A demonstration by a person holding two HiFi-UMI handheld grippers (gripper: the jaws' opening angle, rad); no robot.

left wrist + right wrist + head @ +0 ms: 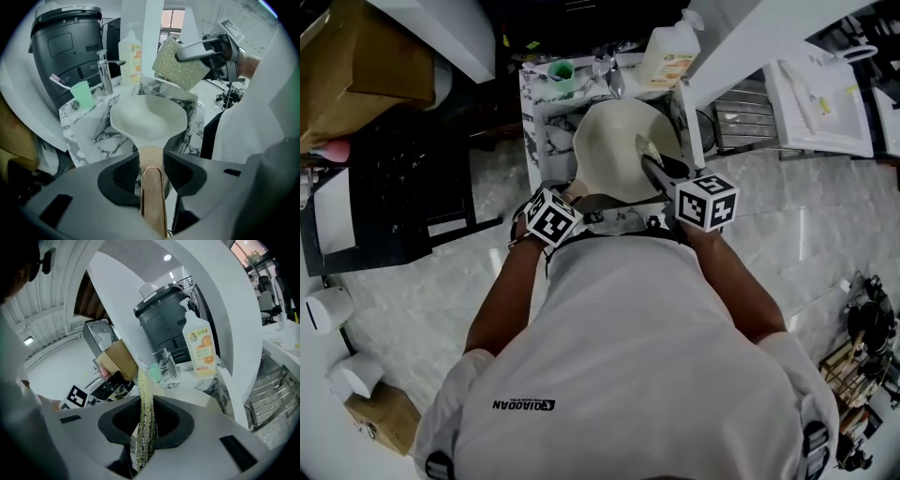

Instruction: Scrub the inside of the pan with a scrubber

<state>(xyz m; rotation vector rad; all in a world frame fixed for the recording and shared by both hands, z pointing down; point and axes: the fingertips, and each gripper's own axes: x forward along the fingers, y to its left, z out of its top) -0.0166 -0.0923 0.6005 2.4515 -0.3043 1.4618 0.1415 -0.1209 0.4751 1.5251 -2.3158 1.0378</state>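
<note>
Pan (pixel 147 119) first: its coppery handle (pixel 153 197) runs between the jaws of the left gripper (pixel 152 164), which stand apart on either side and do not seem to press it. The right gripper (pixel 146 411) has its jaws clamped on the gold mesh scrubber (pixel 149 385), held edge-on above the pan's far rim. The pan rests on the marble sink top (pixel 101 136) near the tap (pixel 104 70) and green cup (pixel 83 95). If scrubbing starts before the left jaws close, I judge the pan could skid or spin into them, and the thinly pinched scrubber could fold or pull free.
</note>
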